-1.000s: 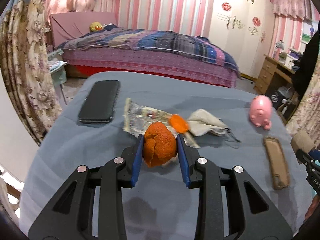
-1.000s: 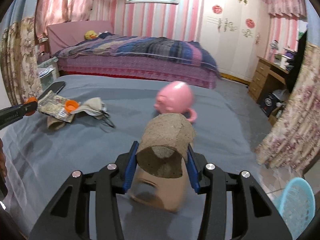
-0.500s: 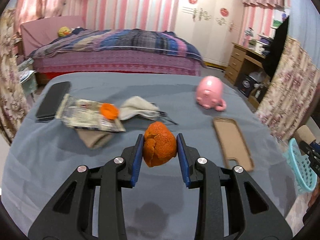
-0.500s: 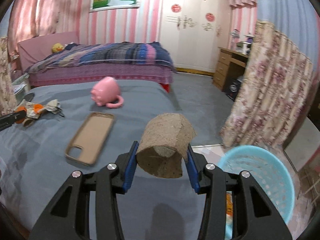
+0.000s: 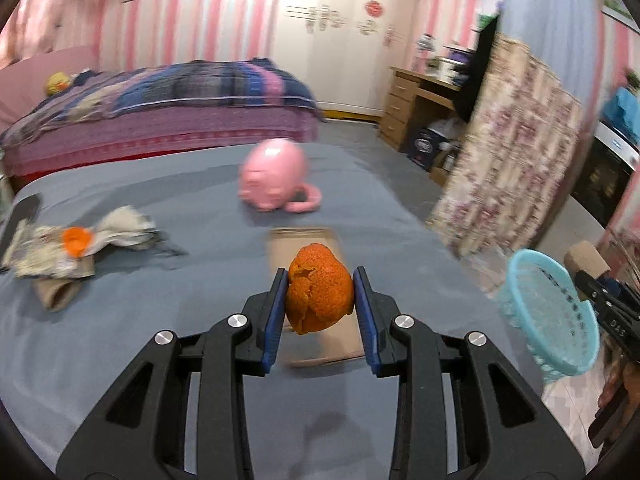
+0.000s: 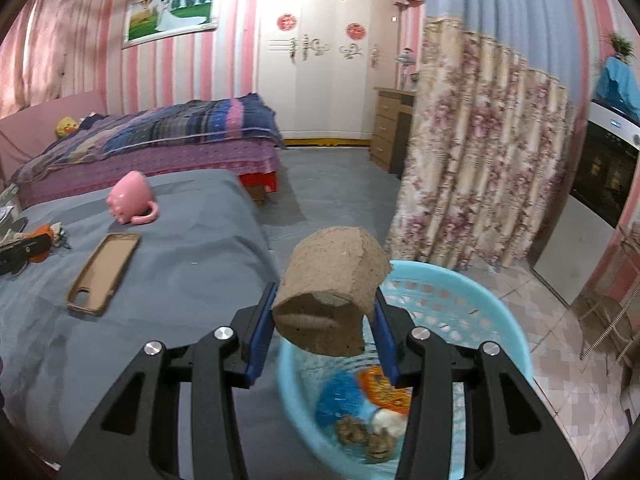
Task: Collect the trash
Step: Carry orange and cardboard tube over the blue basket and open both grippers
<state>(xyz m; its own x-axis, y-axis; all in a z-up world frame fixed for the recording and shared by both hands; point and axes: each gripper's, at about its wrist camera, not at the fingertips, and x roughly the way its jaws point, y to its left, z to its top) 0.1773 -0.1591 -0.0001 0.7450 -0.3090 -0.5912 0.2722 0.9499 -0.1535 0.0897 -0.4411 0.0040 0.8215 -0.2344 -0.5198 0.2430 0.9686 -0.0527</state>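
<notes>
**Trash carried to the basket**

Peel (image 5: pixel 319 289) sits clamped in the left tool (image 5: pixel 320 312); the right tool (image 6: pixel 323 330) pinches a cardboard tube (image 6: pixel 332 300) above the blue basket (image 6: pixel 500 320), which already holds scraps. At ten o'clock on the grey counter (image 5: pixel 180 280), wrappers (image 5: pixel 64 248) remain.

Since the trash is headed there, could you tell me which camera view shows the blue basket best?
The right wrist view: the blue basket sits just beyond the right gripper, its open top and the litter inside visible. The left wrist view catches the basket only from the side at the right edge, contents hidden.
</notes>
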